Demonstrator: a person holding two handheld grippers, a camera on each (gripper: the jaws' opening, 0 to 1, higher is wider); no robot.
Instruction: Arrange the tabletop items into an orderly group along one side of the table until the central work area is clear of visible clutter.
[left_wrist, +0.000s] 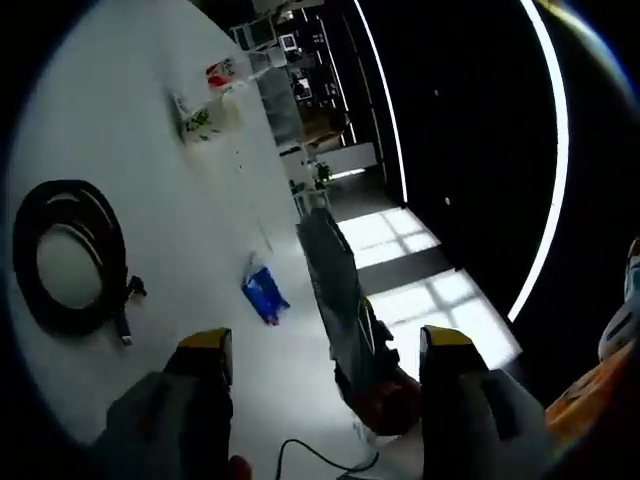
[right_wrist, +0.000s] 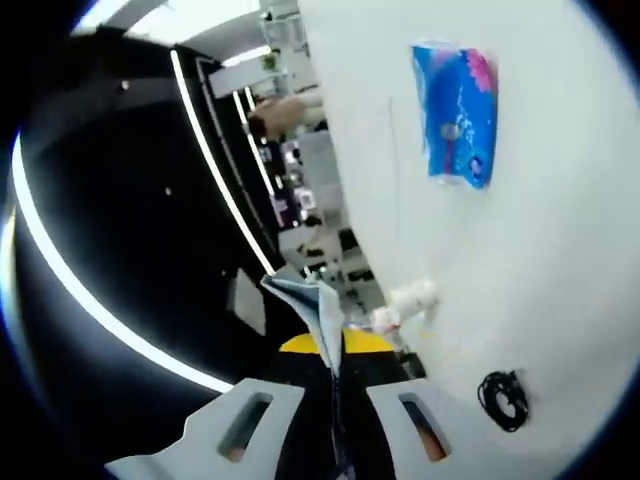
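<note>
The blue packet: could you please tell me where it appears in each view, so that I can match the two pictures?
Left gripper view: the blue packet lies low and centre-left, near the table's edge, above the gap between the jaws.
Right gripper view: the blue packet lies at the upper right.
Shared landmark: the white table, whose edge meets the dark room in both.

Dim room w/ bright LED strips, white table glary, edges warped, maybe slight blur.
</note>
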